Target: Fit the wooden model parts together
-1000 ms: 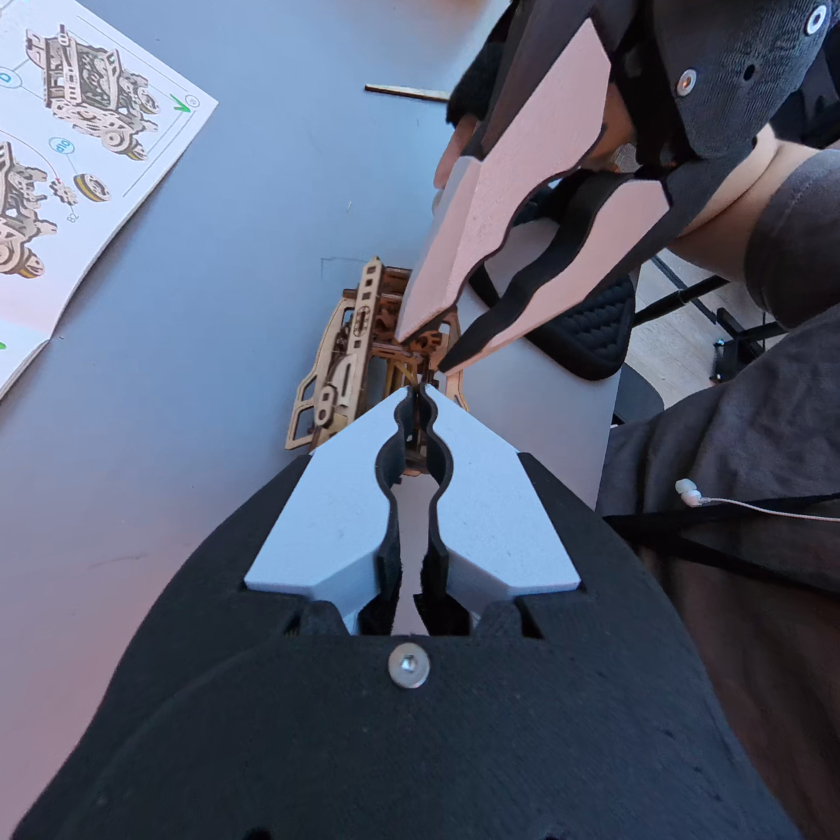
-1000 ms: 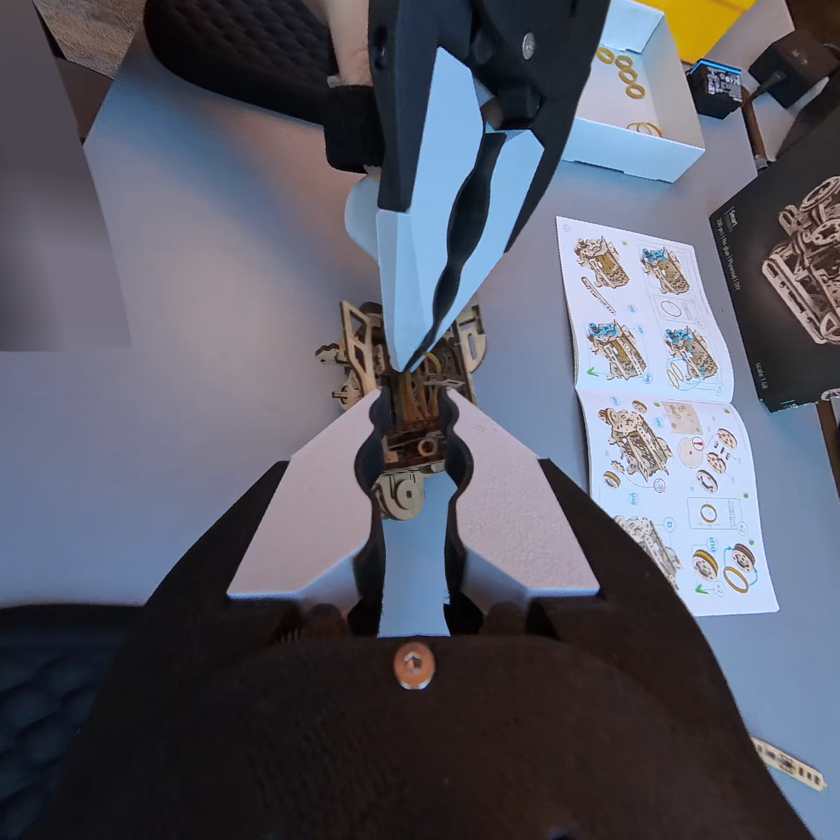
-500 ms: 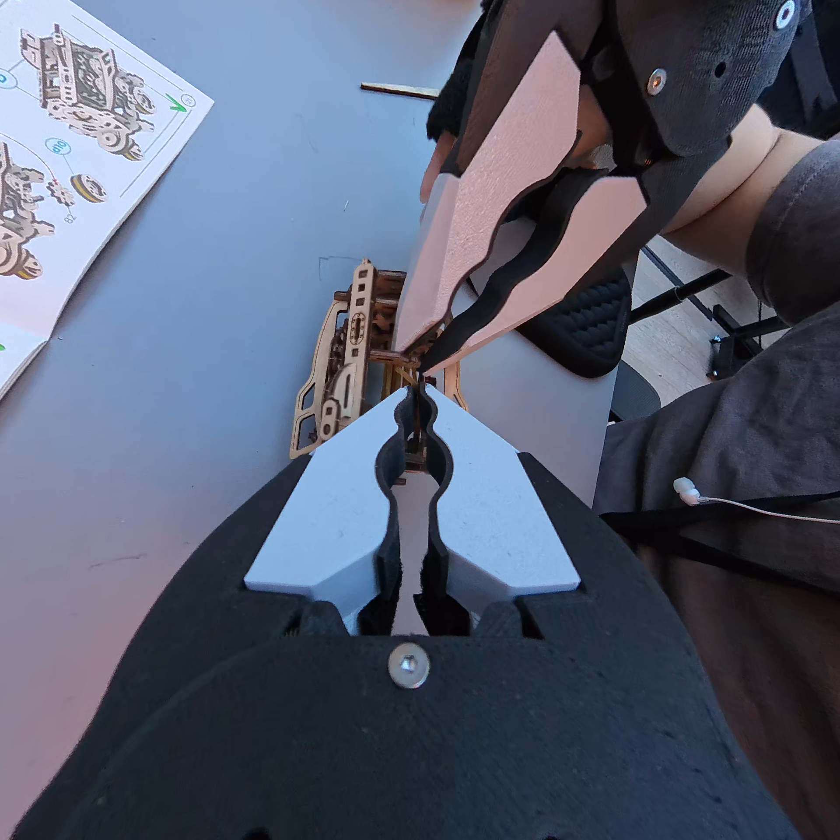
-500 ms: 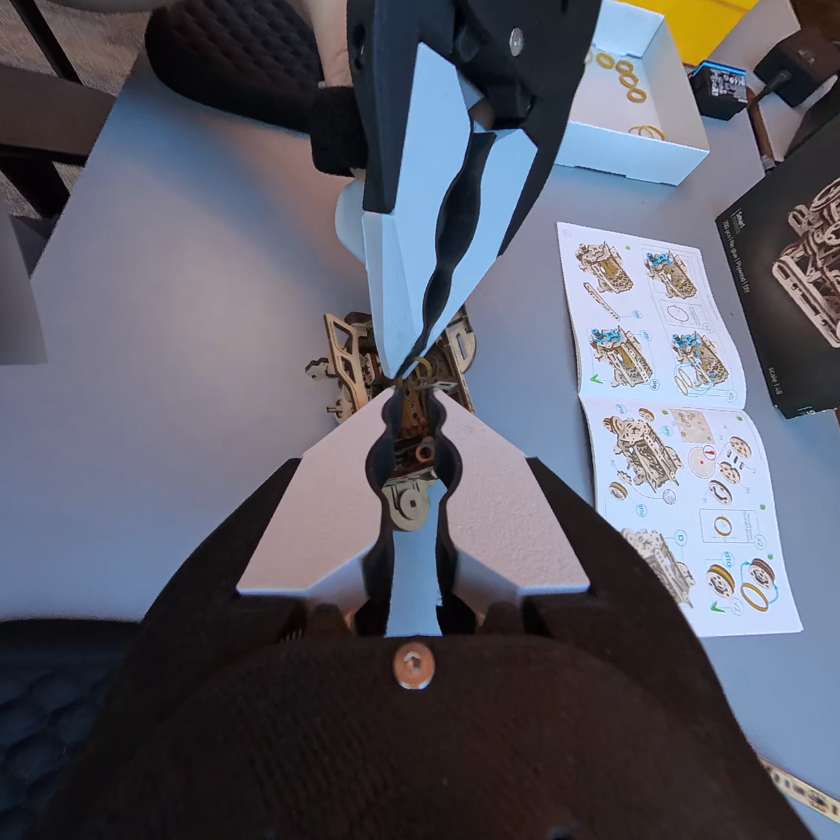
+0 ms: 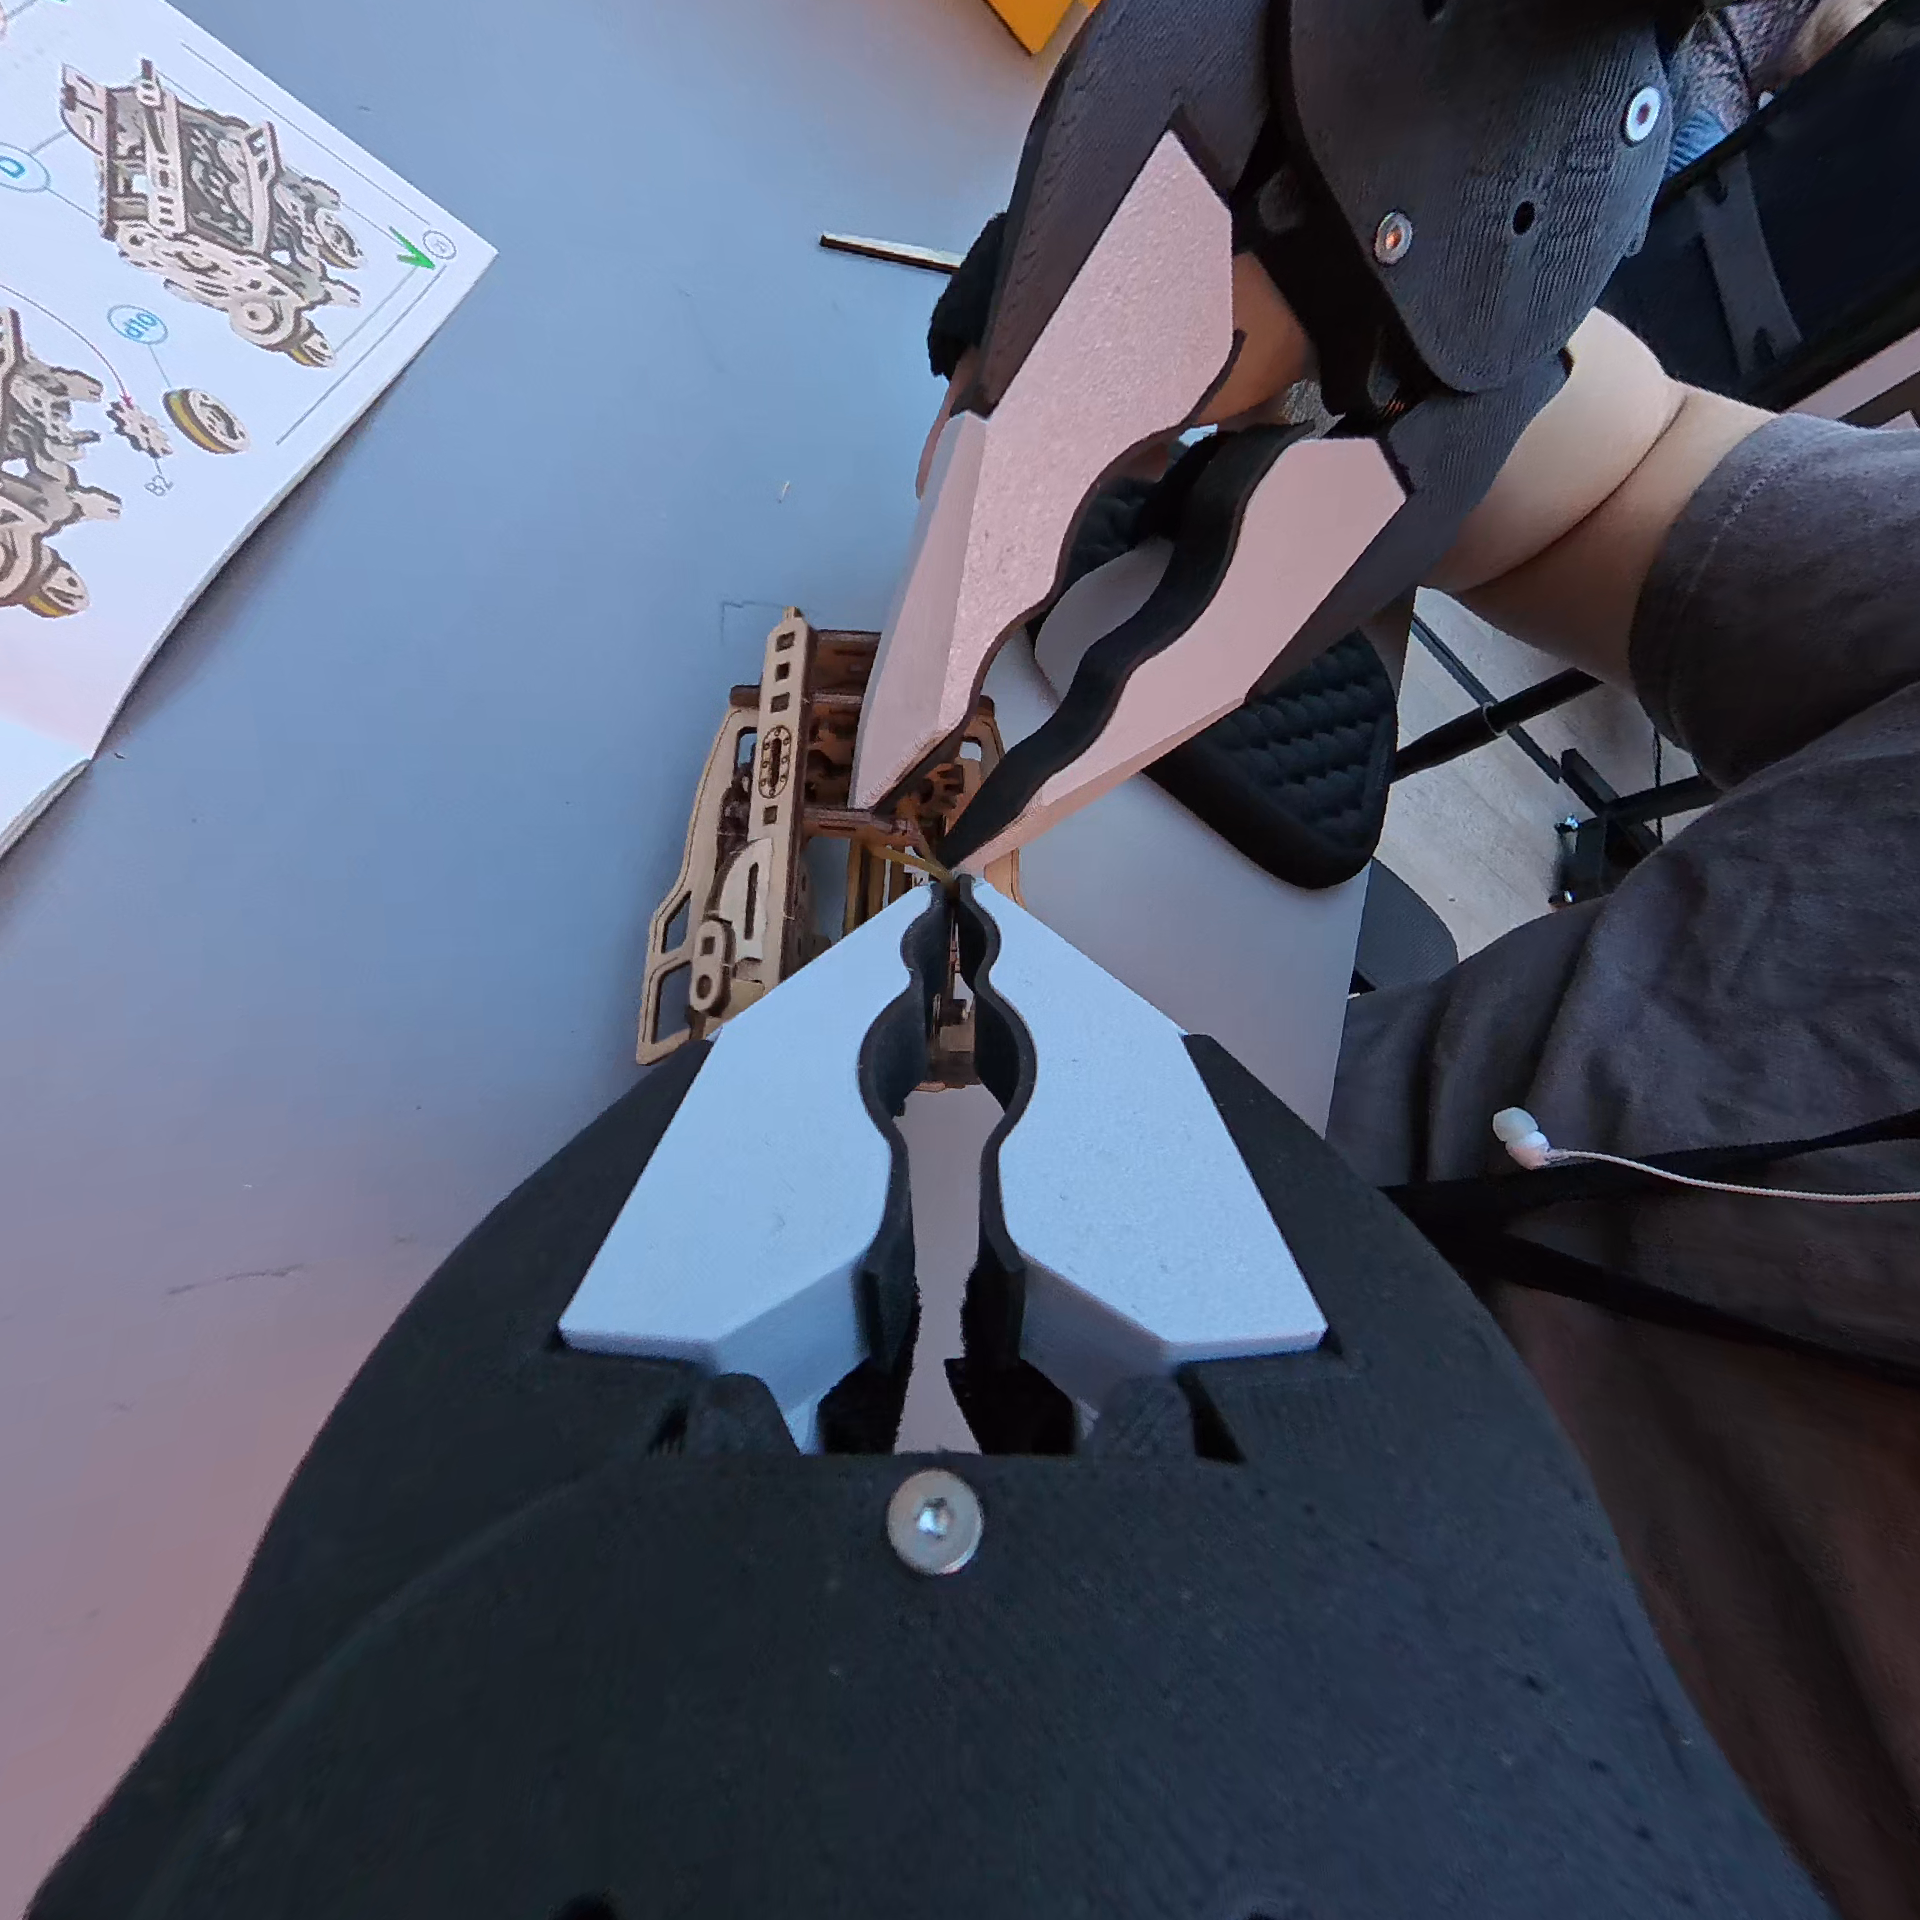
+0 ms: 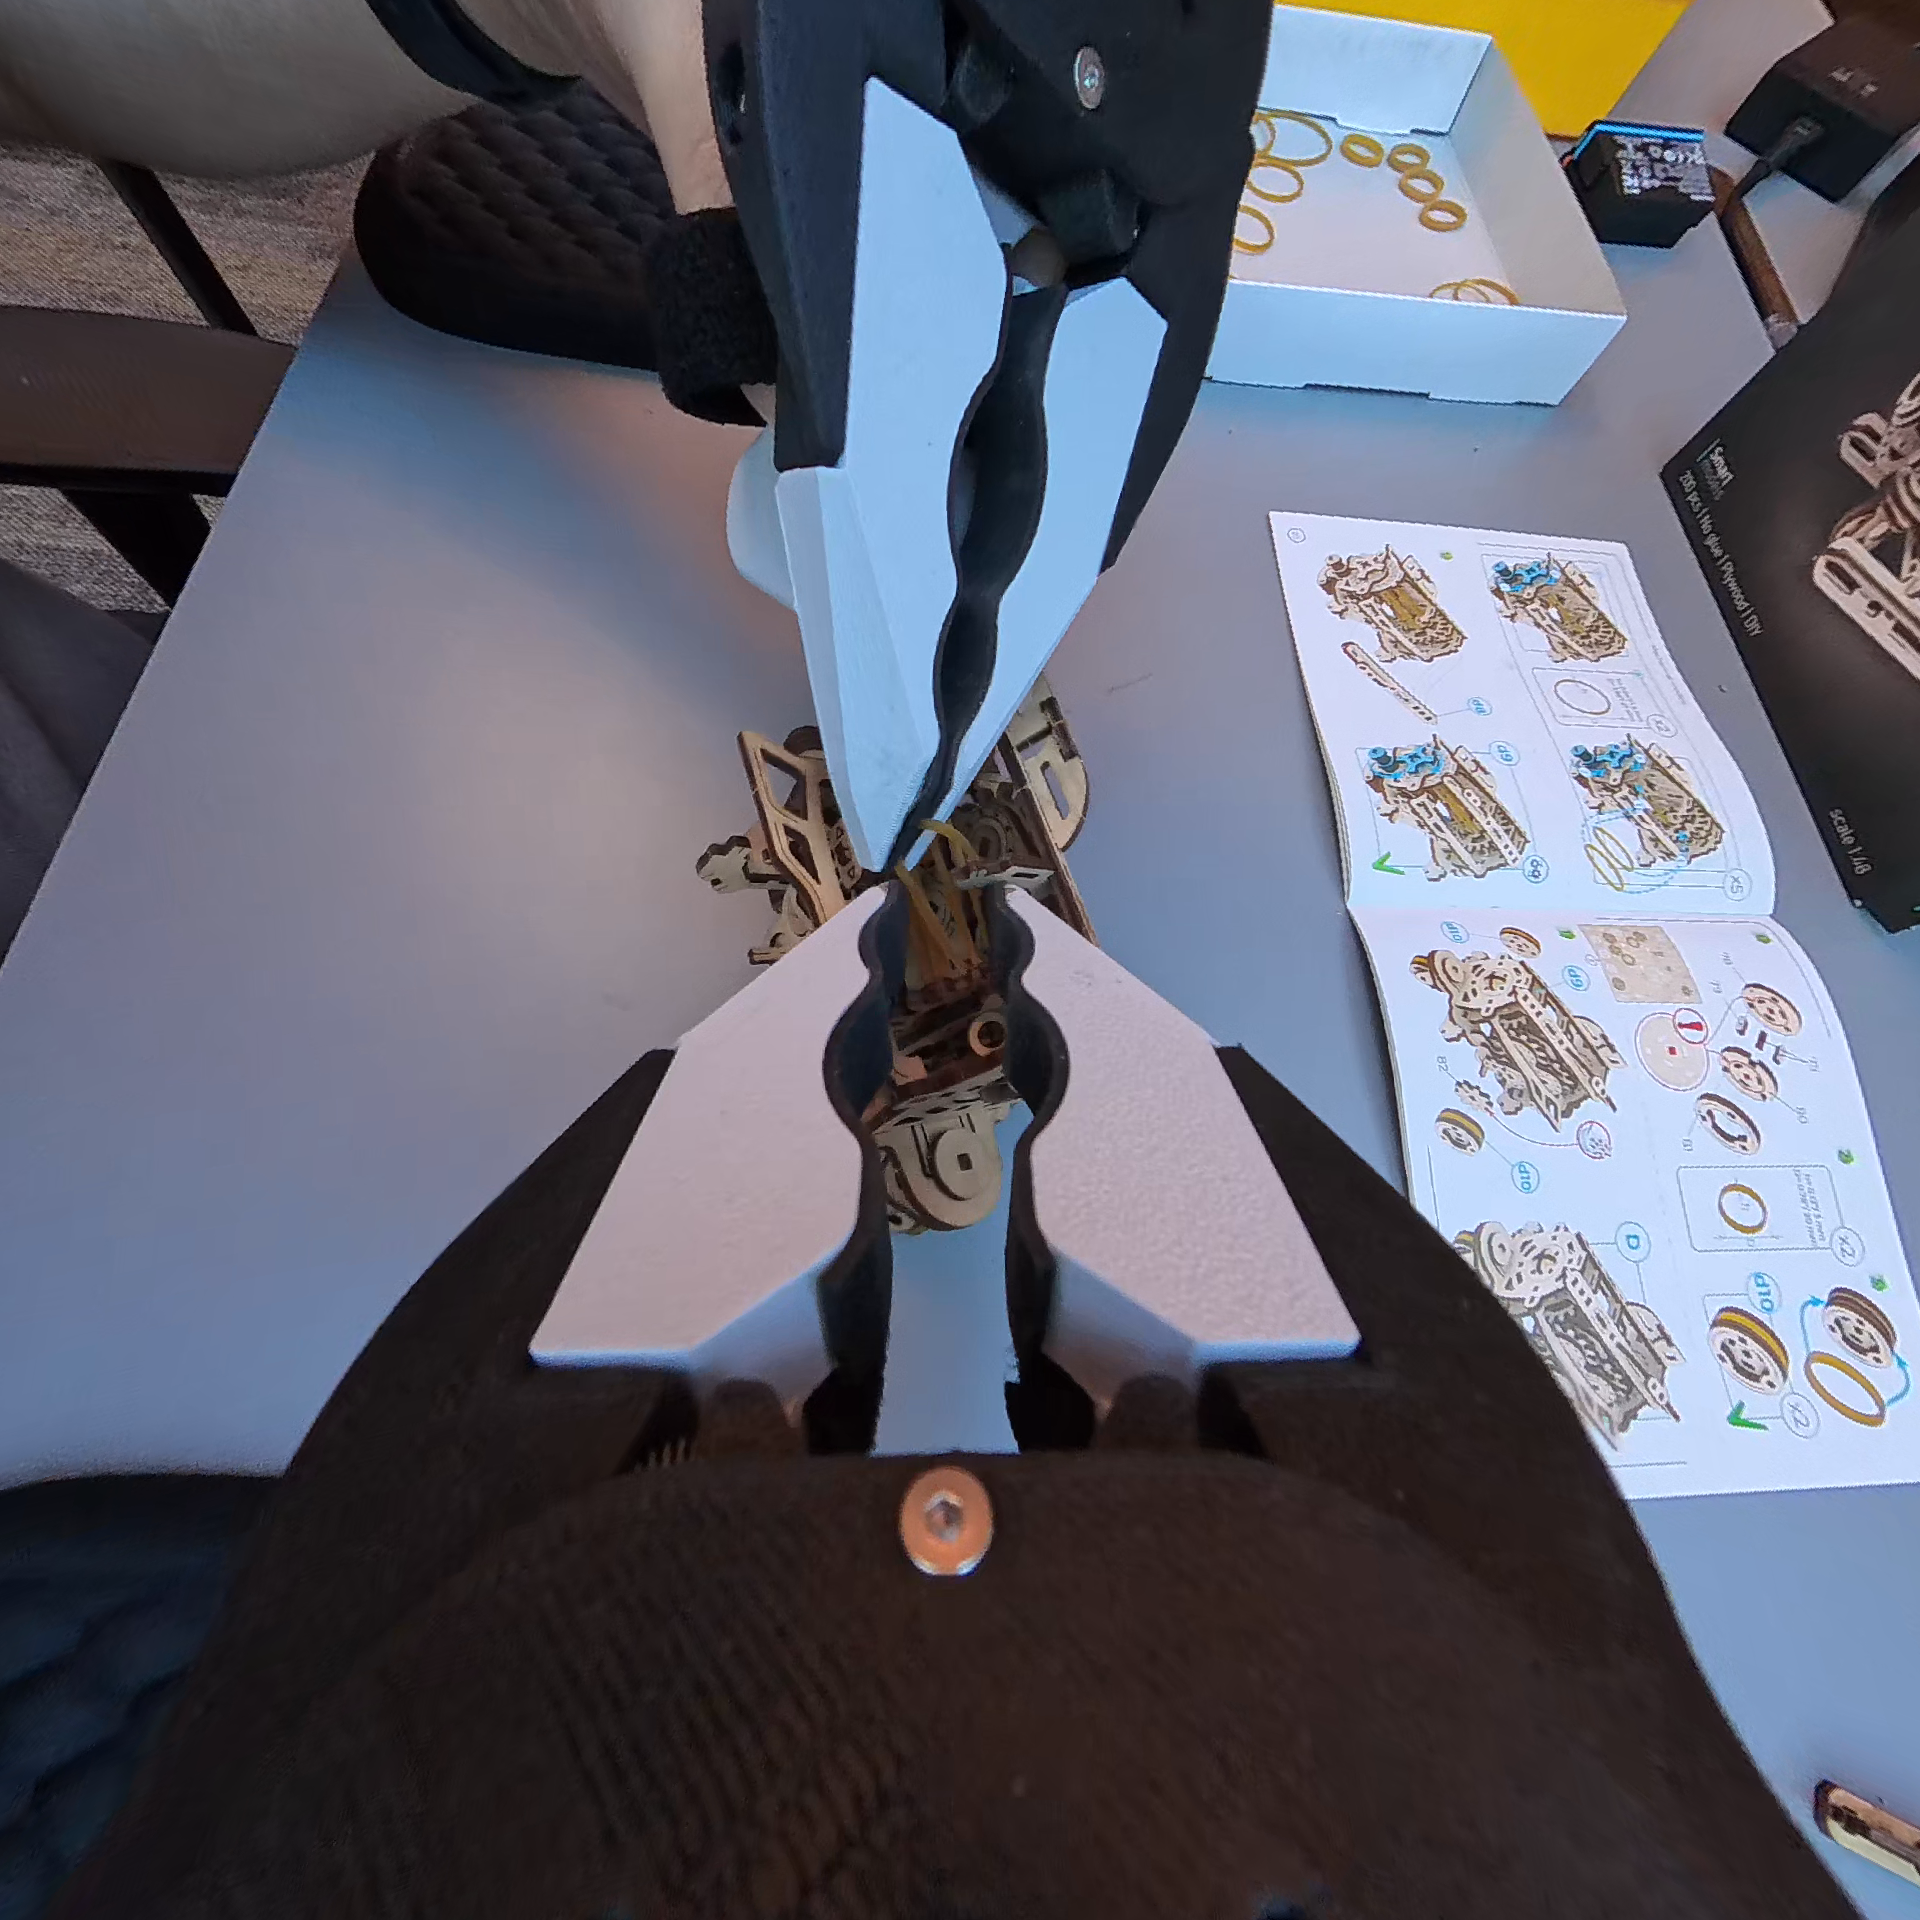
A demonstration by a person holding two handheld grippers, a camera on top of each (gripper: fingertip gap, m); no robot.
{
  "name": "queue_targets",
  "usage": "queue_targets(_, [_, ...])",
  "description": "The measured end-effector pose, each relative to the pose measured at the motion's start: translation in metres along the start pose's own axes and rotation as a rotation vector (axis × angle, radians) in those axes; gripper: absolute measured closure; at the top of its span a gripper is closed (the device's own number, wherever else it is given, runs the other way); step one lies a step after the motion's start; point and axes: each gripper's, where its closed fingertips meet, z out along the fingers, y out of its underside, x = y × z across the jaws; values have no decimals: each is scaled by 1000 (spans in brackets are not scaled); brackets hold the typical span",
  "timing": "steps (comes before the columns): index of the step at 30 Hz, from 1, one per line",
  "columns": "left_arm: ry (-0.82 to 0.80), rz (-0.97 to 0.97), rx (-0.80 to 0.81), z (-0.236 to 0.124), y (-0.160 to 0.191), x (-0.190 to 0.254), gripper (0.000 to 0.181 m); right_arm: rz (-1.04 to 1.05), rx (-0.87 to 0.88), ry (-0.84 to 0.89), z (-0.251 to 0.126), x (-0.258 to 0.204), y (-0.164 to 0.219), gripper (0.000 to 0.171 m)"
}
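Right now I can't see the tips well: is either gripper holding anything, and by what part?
Both pinch a yellow rubber band above the wooden model: left gripper on its upper loop, right gripper on strands just below.

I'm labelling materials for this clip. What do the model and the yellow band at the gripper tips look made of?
Model: thin pale plywood, matte, with dark edges that look laser-cut. Band: probably rubber, a thin yellow loop bent between the tips, like the loops in the white box.

Print stands on the instruction booklet (image 6: 1621, 997) and the black box (image 6: 1808, 665).
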Motion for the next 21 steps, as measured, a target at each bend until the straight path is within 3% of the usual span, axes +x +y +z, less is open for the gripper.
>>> queue_targets(21, [33, -21, -50, 1, 5, 2, 181, -33, -22, 14, 4, 2, -1, 152])
